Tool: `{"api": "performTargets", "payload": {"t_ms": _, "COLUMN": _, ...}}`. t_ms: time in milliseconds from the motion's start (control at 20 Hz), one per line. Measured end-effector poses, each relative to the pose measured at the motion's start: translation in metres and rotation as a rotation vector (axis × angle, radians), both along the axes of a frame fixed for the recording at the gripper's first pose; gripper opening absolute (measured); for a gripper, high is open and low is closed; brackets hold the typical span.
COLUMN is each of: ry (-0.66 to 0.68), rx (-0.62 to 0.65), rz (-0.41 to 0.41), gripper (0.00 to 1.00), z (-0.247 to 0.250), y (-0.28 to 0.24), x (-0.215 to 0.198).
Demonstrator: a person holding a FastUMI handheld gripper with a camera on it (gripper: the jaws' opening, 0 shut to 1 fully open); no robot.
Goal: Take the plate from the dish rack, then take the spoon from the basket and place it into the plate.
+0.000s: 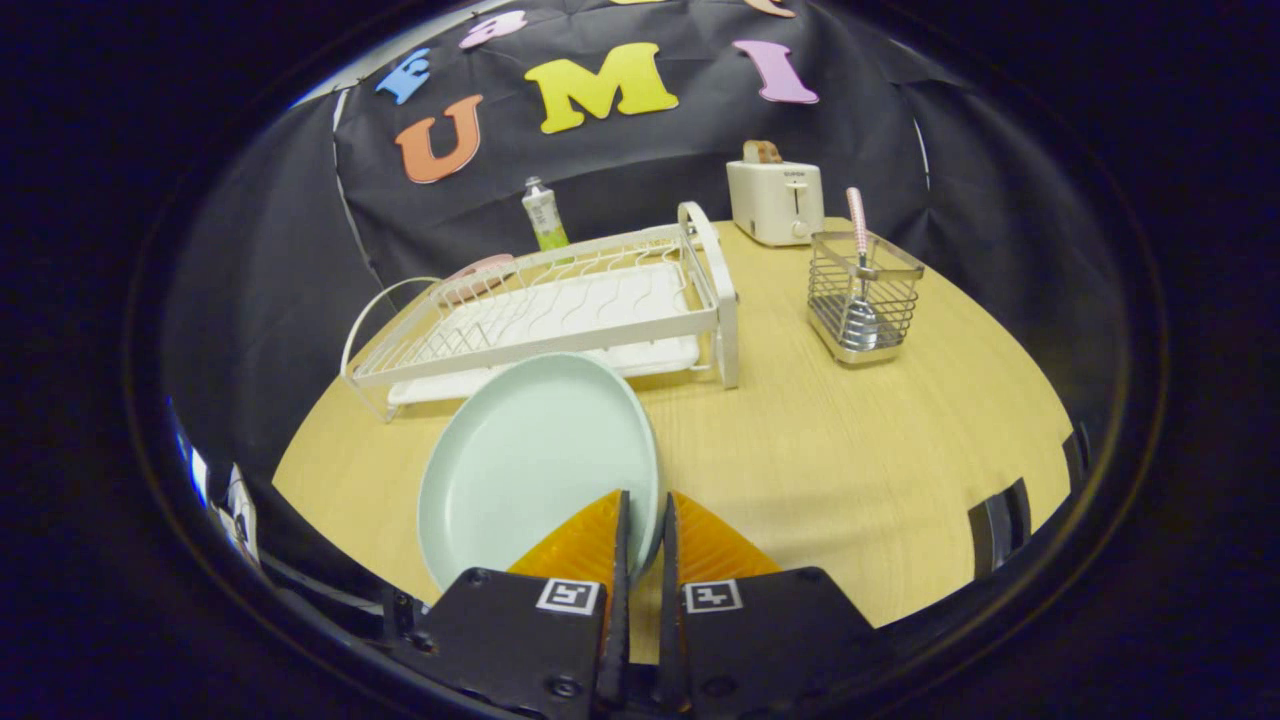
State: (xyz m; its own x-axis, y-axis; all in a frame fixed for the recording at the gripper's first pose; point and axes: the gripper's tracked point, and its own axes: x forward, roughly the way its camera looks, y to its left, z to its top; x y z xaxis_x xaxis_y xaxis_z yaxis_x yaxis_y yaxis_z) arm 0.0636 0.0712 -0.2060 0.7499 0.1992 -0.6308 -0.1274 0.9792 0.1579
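Claw point(640, 520) pinches the right rim of the pale green plate point(535, 460), already clear of the dish rack point(560, 310) at 12 o'clock, above the bench point(850, 450); spoon point(858, 290) at 2 o'clock remains in its wire basket point(885, 310), untaken

The pale mint plate point(535, 460) is sitting out of the white wire dish rack point(560, 310), just in front of it over the wooden table, tilting with its hollow face showing and its near right rim passing between the two fingers of the gripper point(642, 520), which are pressing on it from both sides. The spoon point(860, 275) is standing upright in the small wire basket point(865, 295) to the right of the rack, its bowl resting down at the bottom and its pink-and-white striped handle sticking up above the rim.
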Motion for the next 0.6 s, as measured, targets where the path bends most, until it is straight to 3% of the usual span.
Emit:
{"api": "performTargets", "payload": {"t_ms": 250, "ry": 0.005, "rx": -0.051, "rz": -0.008, "gripper": 0.25, "z": -0.021, "y": -0.013, "x": 0.002}}
{"api": "performTargets", "payload": {"t_ms": 400, "ry": -0.113, "rx": -0.028, "rz": -0.029, "gripper": 0.26, "z": 0.004, "y": -0.022, "x": 0.010}}
{"api": "performTargets", "payload": {"t_ms": 600, "ry": -0.307, "rx": -0.114, "rz": -0.078, "gripper": 0.79, "z": 0.050, "y": -0.065, "x": 0.023}}
